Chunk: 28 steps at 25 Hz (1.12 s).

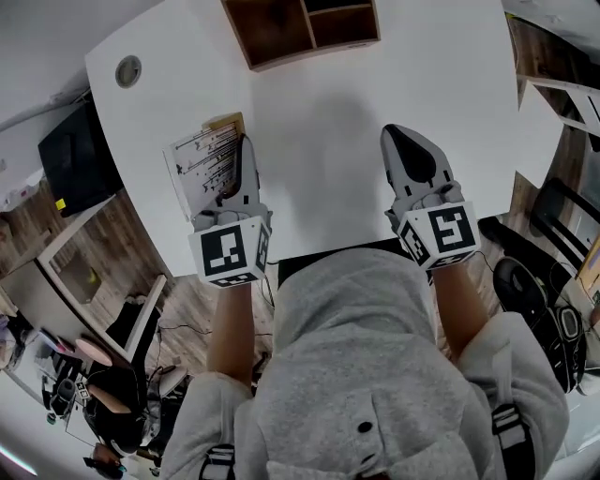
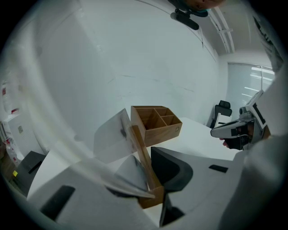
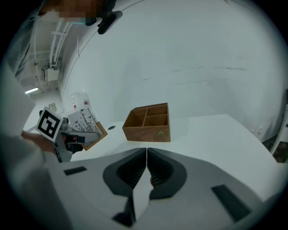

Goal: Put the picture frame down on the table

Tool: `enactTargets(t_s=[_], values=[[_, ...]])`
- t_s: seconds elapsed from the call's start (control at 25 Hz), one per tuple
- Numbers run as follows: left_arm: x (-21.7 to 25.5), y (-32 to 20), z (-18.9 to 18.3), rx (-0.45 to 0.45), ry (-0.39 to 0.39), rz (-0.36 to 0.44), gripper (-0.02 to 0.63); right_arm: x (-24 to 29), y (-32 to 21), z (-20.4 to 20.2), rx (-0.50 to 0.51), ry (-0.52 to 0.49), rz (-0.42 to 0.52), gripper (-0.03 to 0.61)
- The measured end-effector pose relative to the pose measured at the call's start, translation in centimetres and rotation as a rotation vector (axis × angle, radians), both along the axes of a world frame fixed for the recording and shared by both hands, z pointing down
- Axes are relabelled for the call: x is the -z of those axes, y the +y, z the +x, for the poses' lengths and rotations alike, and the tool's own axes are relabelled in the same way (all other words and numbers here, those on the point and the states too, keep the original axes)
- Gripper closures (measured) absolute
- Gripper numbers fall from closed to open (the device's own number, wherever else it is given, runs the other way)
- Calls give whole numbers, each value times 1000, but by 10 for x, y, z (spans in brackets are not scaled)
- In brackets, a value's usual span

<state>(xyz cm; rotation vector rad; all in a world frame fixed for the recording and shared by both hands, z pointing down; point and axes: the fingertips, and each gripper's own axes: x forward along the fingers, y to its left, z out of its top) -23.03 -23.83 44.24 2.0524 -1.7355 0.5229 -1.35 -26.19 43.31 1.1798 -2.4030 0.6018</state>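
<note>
The picture frame (image 1: 204, 159) has a wooden edge and a white print with dark marks; it is held above the white table (image 1: 319, 159), near its left front. My left gripper (image 1: 239, 173) is shut on the frame's right edge. In the left gripper view the wooden frame edge (image 2: 145, 168) runs between the jaws, with the glossy front (image 2: 112, 137) on the left. From the right gripper view the frame (image 3: 85, 121) shows tilted at far left. My right gripper (image 1: 405, 150) is shut and empty over the table's right front; its pads (image 3: 146, 173) meet.
A wooden compartment box (image 1: 305, 26) stands at the table's far edge, seen also as the box (image 3: 148, 122) and box (image 2: 155, 122). A round cable grommet (image 1: 128, 70) sits at the far left corner. Black chairs (image 1: 539, 300) stand right of the table.
</note>
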Motion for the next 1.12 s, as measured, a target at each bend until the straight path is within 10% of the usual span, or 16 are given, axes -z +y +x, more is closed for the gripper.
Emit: enactTargets(t_s=[1.12], values=[[-57, -15, 7, -8, -89, -37, 517, -47, 5, -6, 16, -61, -57, 552]])
